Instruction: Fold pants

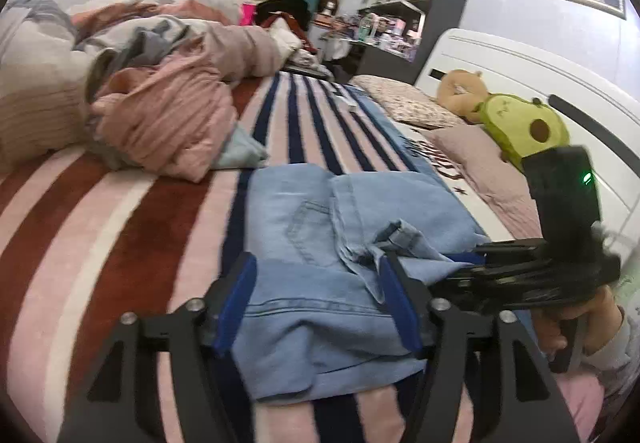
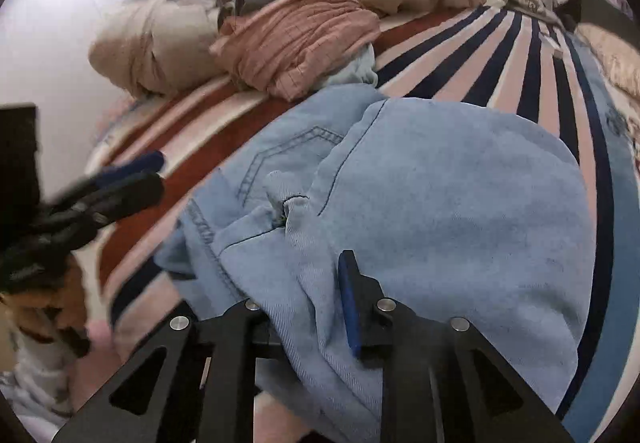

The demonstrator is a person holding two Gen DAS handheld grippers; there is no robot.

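At nine o'clock in the left wrist view a heap of pink and beige bedding point(image 1: 160, 115) is lying on the striped blanket point(image 1: 100, 227) that is covering the bed. Toward the centre, the light blue denim pants point(image 1: 320, 243) are resting partly folded on that blanket, a back pocket facing up. The left tool point(image 1: 320, 307) is hovering at six o'clock with its blue-padded fingers point(image 1: 236, 307) standing apart on either side of the near denim edge, released and not pressing on the cloth. At three o'clock the right tool point(image 1: 480, 267) is reaching in from the side, its tips at the pants' edge, held by a hand point(image 1: 576, 323) in a pale sleeve. At two o'clock a green avocado plush point(image 1: 524, 127) is sitting by the pillows. In the right wrist view the left tool point(image 2: 132, 179) is showing blurred at nine o'clock, and the pants point(image 2: 440, 203) are filling the middle. The right tool point(image 2: 304, 307) has denim bunched between its fingers; one finger is hidden by the fabric, so I cannot tell whether it is clenched on it.
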